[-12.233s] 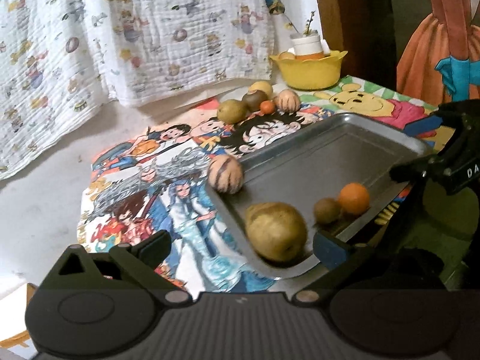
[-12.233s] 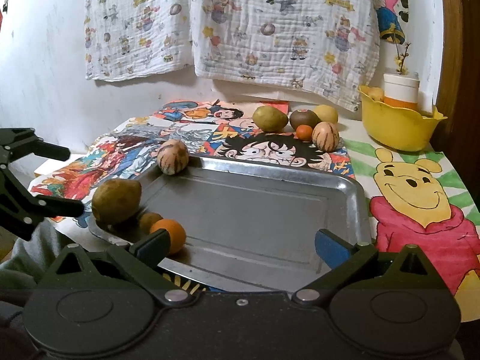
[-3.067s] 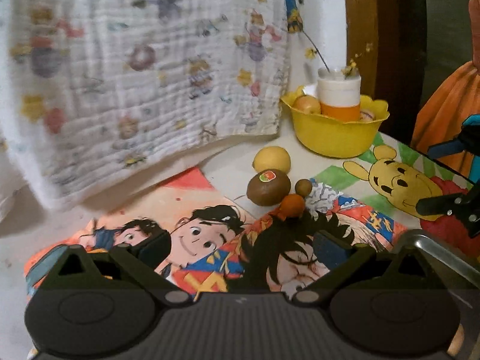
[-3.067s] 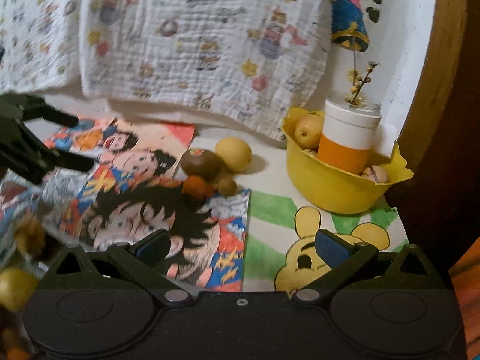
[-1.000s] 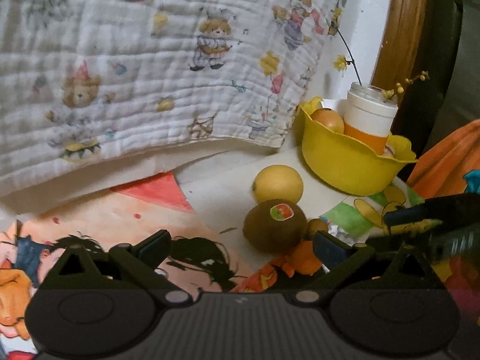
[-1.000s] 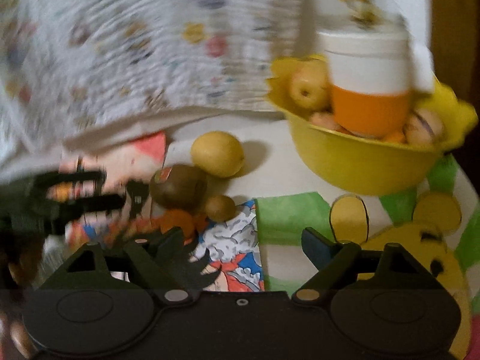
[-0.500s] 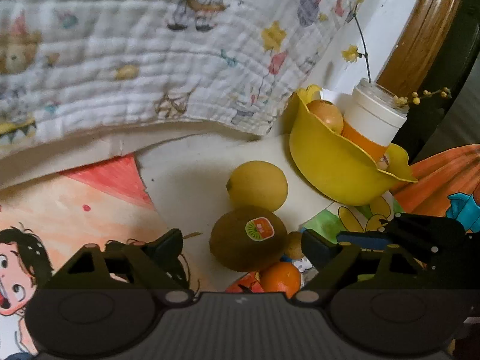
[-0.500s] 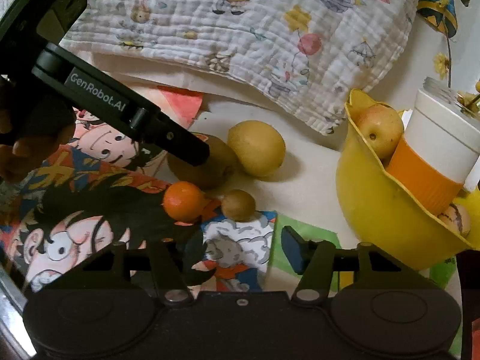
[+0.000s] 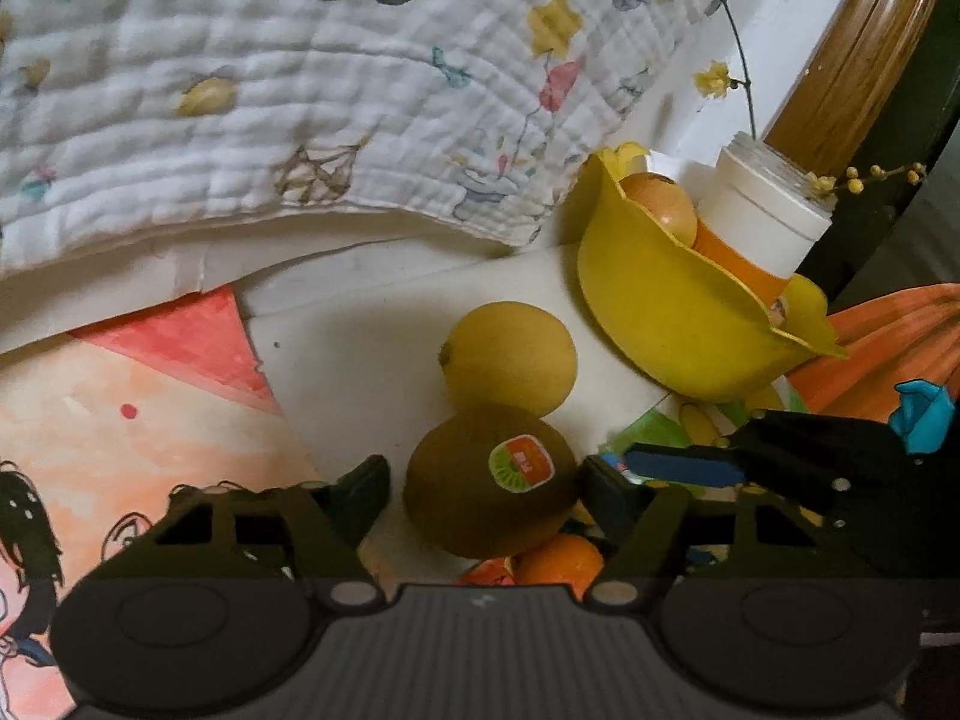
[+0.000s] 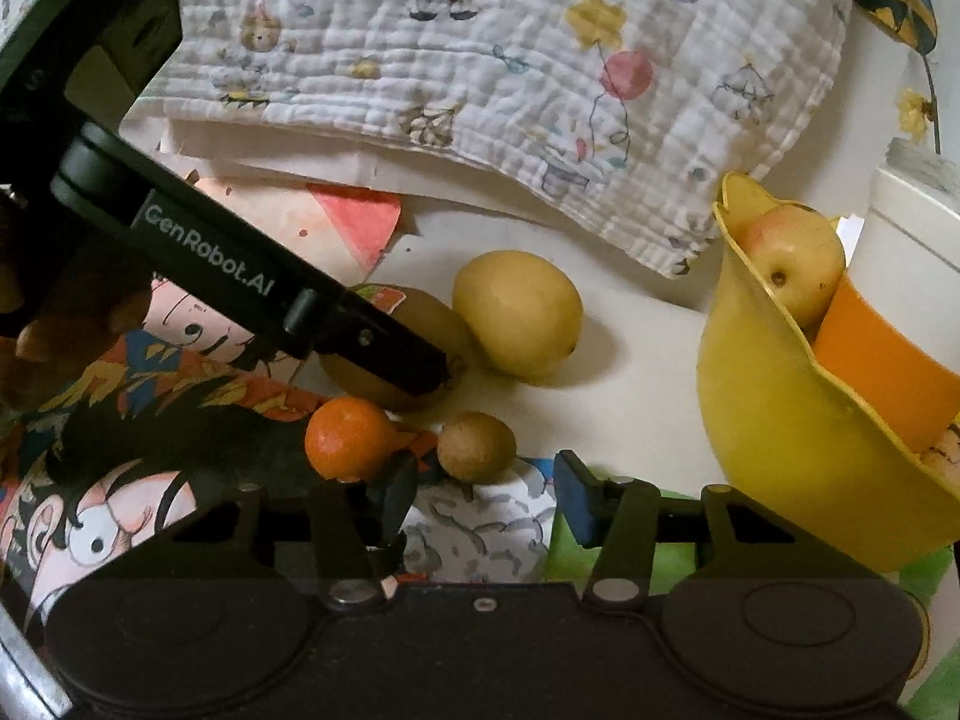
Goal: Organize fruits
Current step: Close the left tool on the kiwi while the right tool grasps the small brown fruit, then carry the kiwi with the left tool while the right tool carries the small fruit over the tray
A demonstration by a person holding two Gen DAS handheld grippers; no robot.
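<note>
Here, kiwi: brown, stickered, touching lemon.
Left gripper: jaws closing around kiwi, left gap visible.
Right gripper: closing, small brown fruit between, untouched.
Room: yellow bowl near.

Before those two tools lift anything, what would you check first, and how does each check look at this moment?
1. Kiwi sits between the left tool's fingers: ok. Its jaws have just been closing.
2. Small brown fruit sits between the right tool's fingers: ok. Its jaws have just been closing too.
3. Pads press firmly on both fruits: not ok. A gap shows beside each fruit.
4. Neighbours are clear of the kiwi: not ok. The lemon touches it and the orange fruit sits tight against it.
5. The two tools are clear of each other: cannot tell. They are very close together.
</note>
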